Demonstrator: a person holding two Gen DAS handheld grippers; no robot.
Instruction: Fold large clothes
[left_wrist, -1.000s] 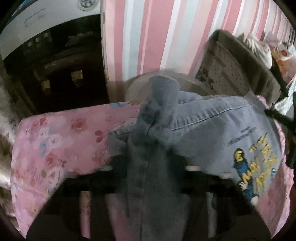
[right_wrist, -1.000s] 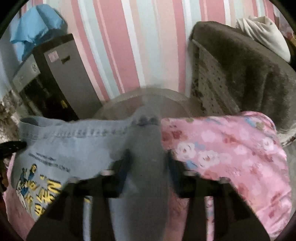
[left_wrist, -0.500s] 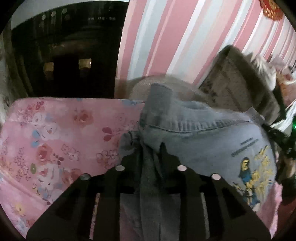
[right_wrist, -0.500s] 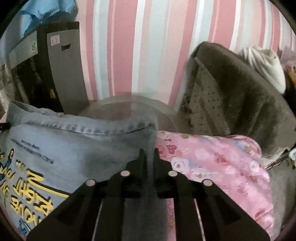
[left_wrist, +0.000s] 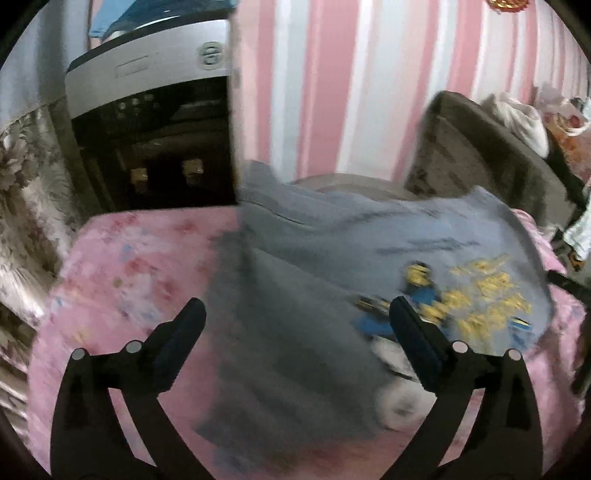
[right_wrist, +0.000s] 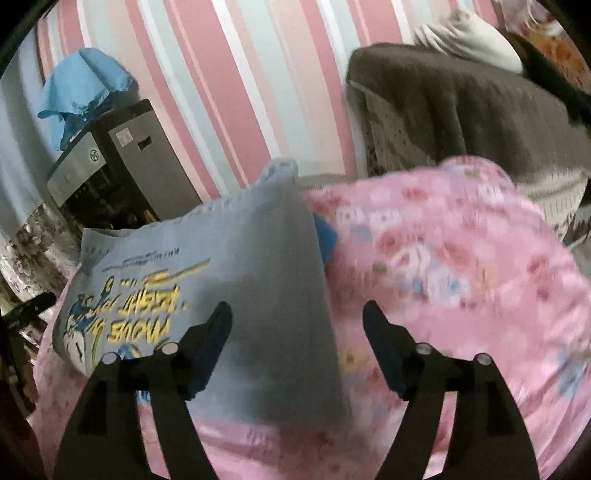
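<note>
Jaws of left gripper (left_wrist: 295, 314) and right gripper (right_wrist: 297, 314) opening wide, gripping nothing; denim garment (left_wrist: 317, 251) lies at twelve o'clock on pink quilt (left_wrist: 122, 258).

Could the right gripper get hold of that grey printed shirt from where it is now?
Probably yes: the right gripper is opening over the grey shirt on the pink cover, its right edge between the jaws, nothing in the way.

Left hand-held gripper (left_wrist: 297, 317) and right hand-held gripper (right_wrist: 297, 317) both angle downward, jaws opening, gripping nothing.
</note>
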